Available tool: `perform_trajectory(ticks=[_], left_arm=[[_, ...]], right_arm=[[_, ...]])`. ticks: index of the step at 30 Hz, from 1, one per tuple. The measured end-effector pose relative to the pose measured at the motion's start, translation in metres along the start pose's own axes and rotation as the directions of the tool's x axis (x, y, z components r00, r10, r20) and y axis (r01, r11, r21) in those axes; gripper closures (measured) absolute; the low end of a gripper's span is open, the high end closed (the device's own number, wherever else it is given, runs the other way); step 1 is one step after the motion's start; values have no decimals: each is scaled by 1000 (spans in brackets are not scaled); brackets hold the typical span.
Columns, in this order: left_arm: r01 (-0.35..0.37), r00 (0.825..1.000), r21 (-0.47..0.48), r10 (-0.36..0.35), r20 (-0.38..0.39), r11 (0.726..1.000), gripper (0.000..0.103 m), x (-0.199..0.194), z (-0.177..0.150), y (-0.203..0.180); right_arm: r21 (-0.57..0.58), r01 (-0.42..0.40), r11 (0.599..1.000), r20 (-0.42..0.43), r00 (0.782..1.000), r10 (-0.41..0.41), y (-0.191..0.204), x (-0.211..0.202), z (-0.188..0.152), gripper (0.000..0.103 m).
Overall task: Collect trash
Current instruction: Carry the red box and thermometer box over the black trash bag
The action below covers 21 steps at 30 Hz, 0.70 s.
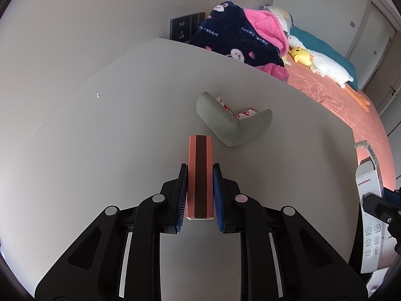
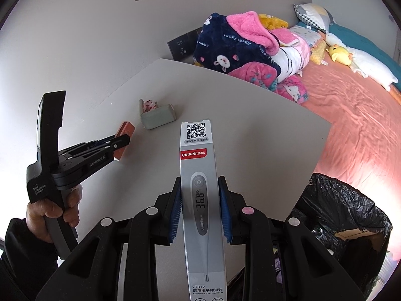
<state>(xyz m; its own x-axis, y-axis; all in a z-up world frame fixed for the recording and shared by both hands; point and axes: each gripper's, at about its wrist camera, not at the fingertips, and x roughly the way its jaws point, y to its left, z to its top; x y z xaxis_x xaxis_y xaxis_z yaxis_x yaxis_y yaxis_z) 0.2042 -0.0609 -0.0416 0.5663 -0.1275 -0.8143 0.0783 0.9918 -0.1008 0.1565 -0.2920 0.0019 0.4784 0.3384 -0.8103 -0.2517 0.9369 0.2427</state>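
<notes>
My left gripper (image 1: pixel 200 169) is shut on a long pink box with a brown stripe (image 1: pixel 200 175), held low over the white table (image 1: pixel 100 150). A grey L-shaped foam corner guard (image 1: pixel 233 125) lies on the table just beyond it. My right gripper (image 2: pixel 199 180) is shut on a grey yuwell thermometer box (image 2: pixel 199 188), held above the table's near edge. The right wrist view also shows the left gripper (image 2: pixel 120 143) with the pink box (image 2: pixel 124 138) and the corner guard (image 2: pixel 158 118). The thermometer box shows at the left wrist view's right edge (image 1: pixel 368 213).
A bin lined with a black bag (image 2: pixel 351 220) stands at the table's right, holding cardboard. A bed with a pink sheet (image 2: pixel 351 125), blankets (image 2: pixel 238 47) and plush toys lies behind the table. A dark wall socket panel (image 1: pixel 186 26) sits on the wall behind.
</notes>
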Motion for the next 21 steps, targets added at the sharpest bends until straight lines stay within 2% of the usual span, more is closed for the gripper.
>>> perform_trajectory(ticks=[14,21], left_arm=[[67,997,16,-67,37,998,84,-55,-17,-20],[103,993,77,-107,47,992,84,-71,-22,-46]], right_arm=[[6,-20,1000,57,998,20,0,-34,-9,74],[21,-32,999,82,996,30,-6,-54,-18,74]])
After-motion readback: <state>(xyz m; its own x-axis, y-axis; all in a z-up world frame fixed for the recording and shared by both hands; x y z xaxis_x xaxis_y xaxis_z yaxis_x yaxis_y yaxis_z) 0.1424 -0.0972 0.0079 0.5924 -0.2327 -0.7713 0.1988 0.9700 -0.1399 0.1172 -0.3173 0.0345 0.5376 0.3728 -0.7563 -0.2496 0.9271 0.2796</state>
